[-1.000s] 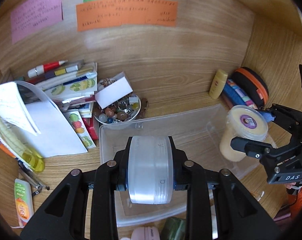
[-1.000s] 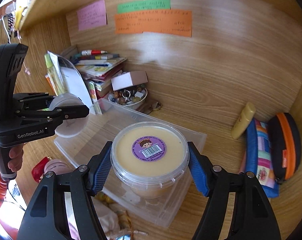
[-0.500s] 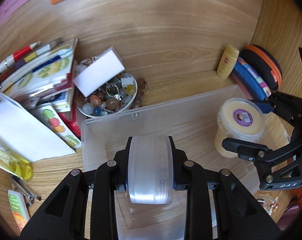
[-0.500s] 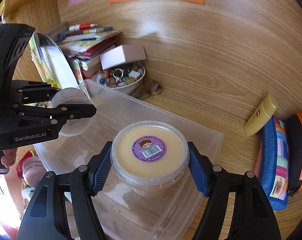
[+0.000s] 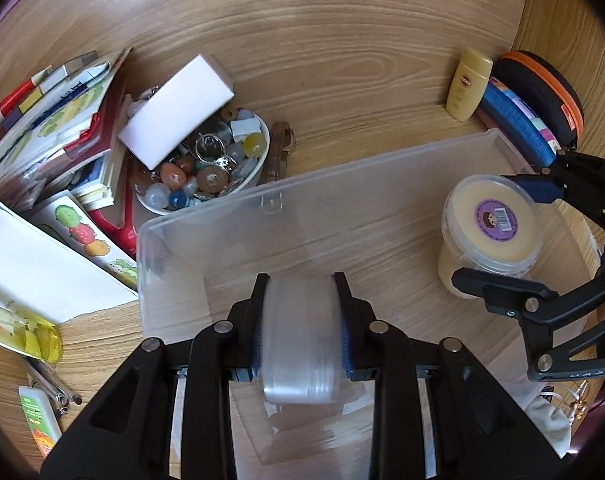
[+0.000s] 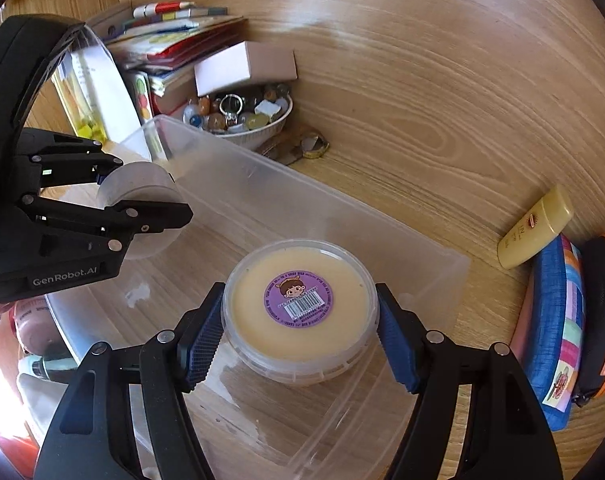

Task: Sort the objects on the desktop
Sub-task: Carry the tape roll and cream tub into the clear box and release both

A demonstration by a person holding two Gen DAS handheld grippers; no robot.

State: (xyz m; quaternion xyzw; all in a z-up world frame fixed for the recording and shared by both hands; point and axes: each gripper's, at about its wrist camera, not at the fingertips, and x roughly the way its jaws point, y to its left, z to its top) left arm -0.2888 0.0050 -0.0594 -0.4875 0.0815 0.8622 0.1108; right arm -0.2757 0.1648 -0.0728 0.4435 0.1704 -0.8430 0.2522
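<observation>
Both fisheye views are bright and warm, with daylight blowing out to white at the lower left corner of the right wrist view. A pale sheen of glare lies on the wooden back wall (image 6: 318, 24), and wood grain bows strongly toward dark vignetted corners. The frosted tub (image 5: 300, 344) in the left hand-held gripper (image 5: 301, 334) is smeared by blur.

1. Between your right gripper's blue pads (image 6: 200, 340): a cream tub (image 6: 300, 312) with a purple barcode sticker
2. Right of it: a yellow bottle (image 6: 536, 234) and a blue, multicoloured-striped pouch (image 6: 558, 328)
3. Between your left fingers: a frosted translucent roll (image 5: 300, 340)
</observation>
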